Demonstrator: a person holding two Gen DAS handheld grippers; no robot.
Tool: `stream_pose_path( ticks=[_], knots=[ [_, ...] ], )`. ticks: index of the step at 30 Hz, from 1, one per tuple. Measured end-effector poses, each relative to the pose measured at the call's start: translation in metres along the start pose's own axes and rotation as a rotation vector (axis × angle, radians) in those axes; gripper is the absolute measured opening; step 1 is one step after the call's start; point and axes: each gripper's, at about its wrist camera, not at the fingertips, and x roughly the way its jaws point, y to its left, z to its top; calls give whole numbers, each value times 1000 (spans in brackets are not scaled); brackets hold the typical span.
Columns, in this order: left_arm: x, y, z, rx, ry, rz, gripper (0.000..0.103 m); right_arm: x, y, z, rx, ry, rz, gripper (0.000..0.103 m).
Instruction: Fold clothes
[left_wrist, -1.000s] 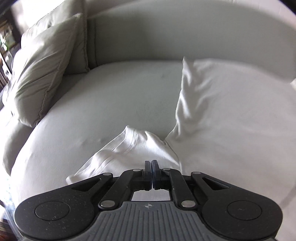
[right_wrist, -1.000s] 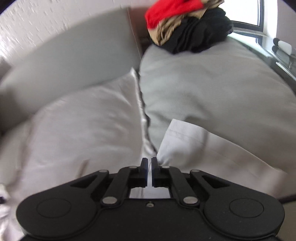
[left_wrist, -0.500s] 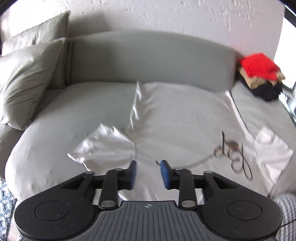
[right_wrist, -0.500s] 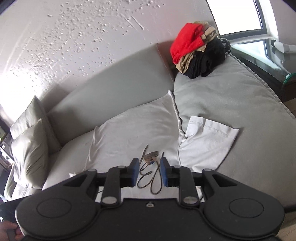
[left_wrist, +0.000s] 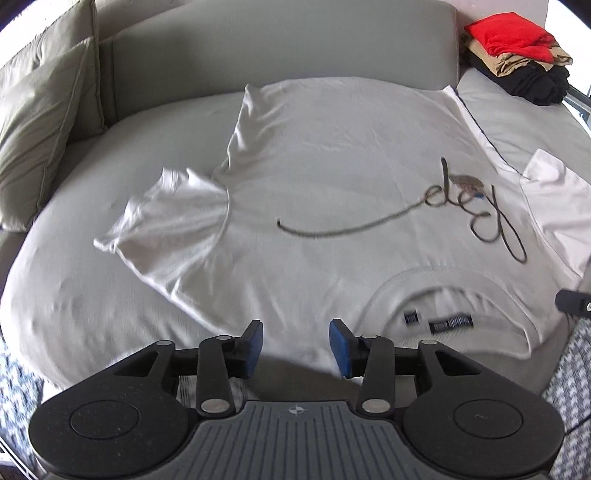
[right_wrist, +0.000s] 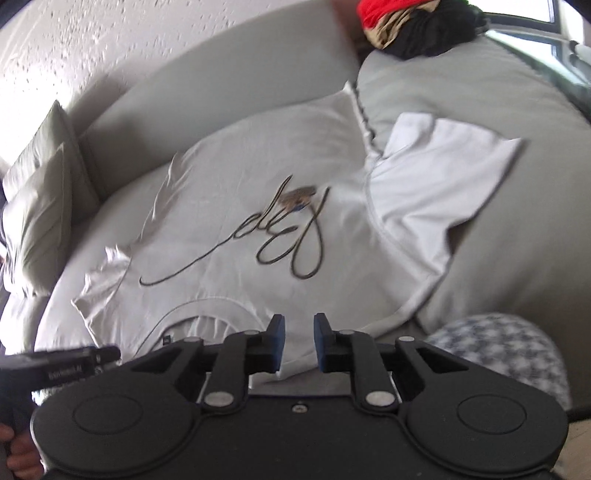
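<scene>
A white T-shirt with a dark script print lies spread flat on the grey sofa seat, collar toward me and both sleeves out. My left gripper hovers over the shirt's near shoulder edge, left of the collar; its jaws are opening and nothing is between them. In the right wrist view the same T-shirt fills the middle. My right gripper hangs over the near shoulder, right of the collar; its jaws are closing with a gap and no cloth between the pads.
A pile of red, tan and black clothes sits at the sofa's far right end. Grey cushions lean at the left. A checked blue-white fabric lies at the near right. The left tool's body and a hand show low left.
Both grippers were shut on the shirt's cloth a second ago; they have let go and drawn back toward the collar side, so the whole spread shirt shows.
</scene>
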Motion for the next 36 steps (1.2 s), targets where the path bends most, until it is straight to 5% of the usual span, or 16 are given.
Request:
stream_pose_path(
  ticks=[8, 10, 18, 23, 26, 29, 36],
  knots=[
    [38, -15, 11, 46, 69, -10, 44, 41, 18, 21, -76, 13, -35, 18],
    [34, -19, 2, 81, 35, 4, 44, 51, 17, 13, -96, 47, -59, 18],
    [15, -17, -20, 67, 32, 24, 42, 24, 18, -18, -125, 102, -55, 17],
    [1, -21, -27, 64, 114, 14, 42, 10, 14, -26, -58, 165, -31, 18],
    [-7, -28, -28, 80, 121, -2, 43, -4, 8, -22, 2, 126, 17, 21],
    [-19, -34, -22, 96, 83, -11, 44, -24, -7, -4, 111, 35, 81, 42],
    [-34, -37, -8, 75, 6, -81, 48, -49, -92, 28, 434, -184, 85, 47]
  ],
)
